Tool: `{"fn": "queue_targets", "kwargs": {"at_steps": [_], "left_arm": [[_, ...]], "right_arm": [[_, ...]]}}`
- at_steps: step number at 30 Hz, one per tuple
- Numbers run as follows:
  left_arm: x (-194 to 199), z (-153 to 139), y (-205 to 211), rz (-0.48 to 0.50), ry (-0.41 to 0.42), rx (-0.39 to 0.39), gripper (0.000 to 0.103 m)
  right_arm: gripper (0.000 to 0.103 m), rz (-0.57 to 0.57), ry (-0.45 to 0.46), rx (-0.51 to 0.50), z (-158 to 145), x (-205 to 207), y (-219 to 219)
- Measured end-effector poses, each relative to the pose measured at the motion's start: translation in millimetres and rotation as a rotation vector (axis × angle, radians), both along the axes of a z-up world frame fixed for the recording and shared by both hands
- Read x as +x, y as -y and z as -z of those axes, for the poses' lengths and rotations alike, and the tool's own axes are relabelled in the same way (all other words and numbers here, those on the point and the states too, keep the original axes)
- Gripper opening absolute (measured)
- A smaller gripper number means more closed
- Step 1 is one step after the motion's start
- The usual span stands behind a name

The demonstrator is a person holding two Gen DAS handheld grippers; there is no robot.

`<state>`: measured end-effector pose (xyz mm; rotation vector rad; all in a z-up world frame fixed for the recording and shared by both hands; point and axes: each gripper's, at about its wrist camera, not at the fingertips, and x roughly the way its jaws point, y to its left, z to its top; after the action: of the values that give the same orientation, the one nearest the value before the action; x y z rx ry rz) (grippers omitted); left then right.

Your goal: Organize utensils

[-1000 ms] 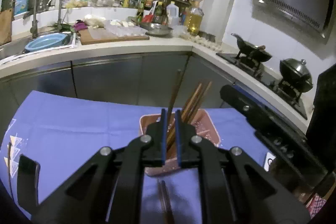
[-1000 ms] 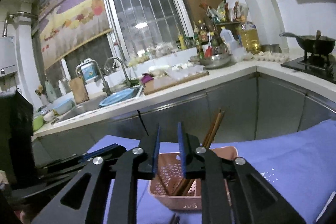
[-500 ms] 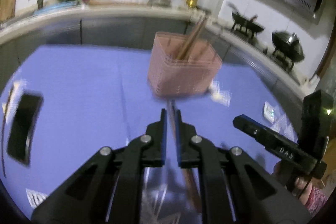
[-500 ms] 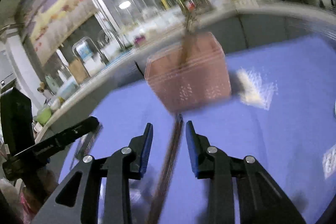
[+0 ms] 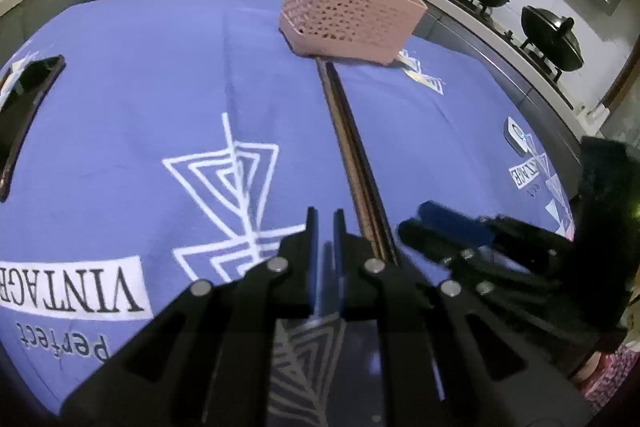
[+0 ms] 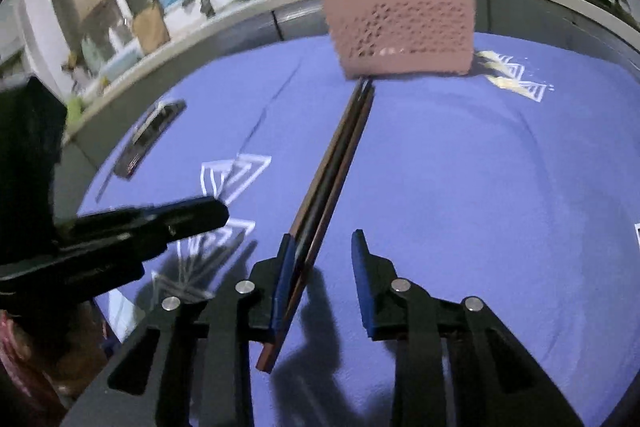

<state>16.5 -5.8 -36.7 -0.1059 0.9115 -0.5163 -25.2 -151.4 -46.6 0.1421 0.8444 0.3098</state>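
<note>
The chopsticks [image 6: 332,183] lay on the purple cloth [image 6: 480,167], tips toward the pink basket [image 6: 400,31] at twelve o'clock. The right gripper [image 6: 320,255] gaped empty — best centred before closing; the left gripper [image 5: 323,227] was nearly closed, empty.

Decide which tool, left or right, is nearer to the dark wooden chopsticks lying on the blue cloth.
Right. The right tool straddles the dark wooden chopsticks, one finger against them. The left tool sits just to their left, nearly closed on nothing.
</note>
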Motion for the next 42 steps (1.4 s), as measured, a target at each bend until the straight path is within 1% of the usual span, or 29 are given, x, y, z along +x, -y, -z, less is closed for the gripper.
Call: {"fn": "queue_targets", "kwargs": {"at_steps": [1,3,4,5,8,16,20,24,29,33,35,39,42], "left_arm": [[-0.8,-0.4,0.1,0.002,0.0,0.0,0.007],[-0.6,-0.9,1.6,0.004,-0.002,0.0,0.007],[-0.7,-0.4,1.3,0.004,-0.004,0.0,0.007],[-0.3,-0.6,2.0,0.004,-0.005,0.002,0.007],[1.9,-1.5,8.5,0.006,-0.006,0.011,0.007],[13.0,1.7,40.0,0.047,-0.002,0.064,0.007],[20.5,9.9,49.1,0.041,-0.018,0.095,0.007],[21.2,13.9,54.3,0.046,-0.027,0.1,0.007],[22.6,14.2,58.3,0.036,-0.006,0.126,0.01],[25.7,15.7,57.8,0.02,-0.003,0.136,0.01],[24.1,15.5,60.3,0.021,0.01,0.155,0.01],[21.4,15.6,63.5,0.011,0.032,0.196,0.01],[19.9,15.6,65.2,-0.003,0.042,0.216,0.01]], "right_arm": [[0.029,-0.01,0.0,-0.004,1.6,0.5,-1.4],[0.029,-0.006,0.016,-0.106,3.1,-0.2,-9.9],[0.029,0.001,0.029,-0.138,3.1,0.5,-11.3],[0.029,0.006,0.024,-0.149,3.4,1.5,-10.3],[0.029,0.031,0.004,-0.096,3.2,3.4,1.6],[0.029,0.133,0.047,0.003,-8.1,0.2,36.9],[0.029,0.136,0.044,0.024,-9.2,1.5,39.8],[0.029,0.105,0.04,0.017,-6.8,2.5,32.5],[0.029,0.083,0.029,0.012,-1.9,4.3,25.5],[0.029,0.079,0.018,0.007,2.0,4.3,24.1],[0.029,0.079,0.018,0.002,2.6,4.9,23.4],[0.029,0.082,0.022,-0.018,4.6,5.3,21.7],[0.029,0.109,0.041,-0.071,5.5,4.3,21.1]]}}
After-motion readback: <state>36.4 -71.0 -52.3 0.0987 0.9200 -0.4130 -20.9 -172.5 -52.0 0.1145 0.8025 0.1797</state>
